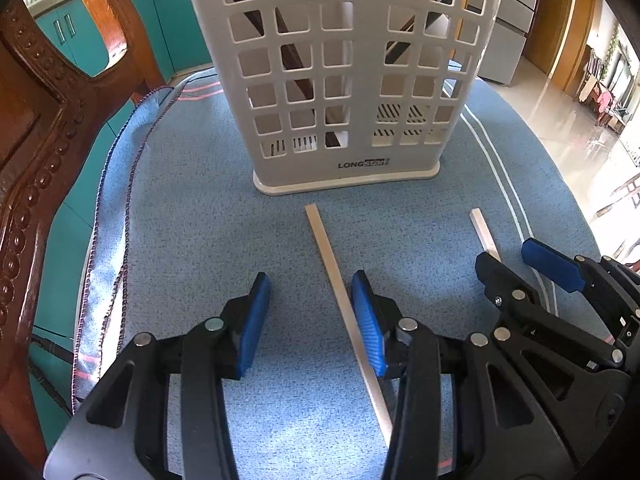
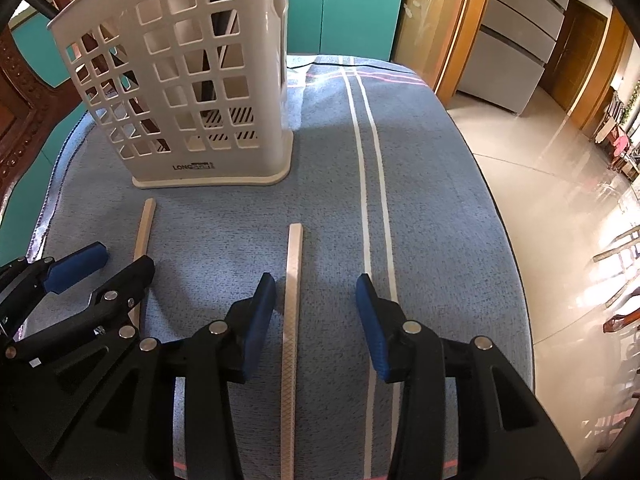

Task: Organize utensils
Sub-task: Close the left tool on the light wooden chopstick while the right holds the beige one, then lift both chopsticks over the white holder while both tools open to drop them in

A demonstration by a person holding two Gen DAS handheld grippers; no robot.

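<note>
Left gripper [image 1: 310, 320] fingers [image 1: 252, 320] part open, nothing gripped. A pale chopstick [image 1: 344, 312] lies flat between them, close against the right-hand blue pad; contact with that pad cannot be told, left pad well clear of it. Right gripper [image 2: 316, 320] fingers [image 2: 260, 316] also part open, holding nothing. A second pale chopstick [image 2: 290, 344], crosshatch-textured, lies flat between its pads, nearer the left-hand pad, touching neither. Both grippers angled down at the cloth, side by side; each shows at the edge of the other's view.

Both chopsticks rest on a blue towel [image 1: 200, 220] with white stripes covering the tabletop [image 2: 516, 280], far ends pointing toward a white perforated plastic utensil holder [image 1: 344, 80]. Holder stands upright on the towel just beyond the chopstick tips, not touching them, "LONG..." label on its base. Dark sticks [image 1: 294, 60] lean inside it, seen through the grid holes; two compartments visible.

Carved wooden chair back [image 1: 36, 152] to the left, teal cabinets [image 1: 176, 20] behind, shiny tiled floor [image 2: 560, 200] to the right.
</note>
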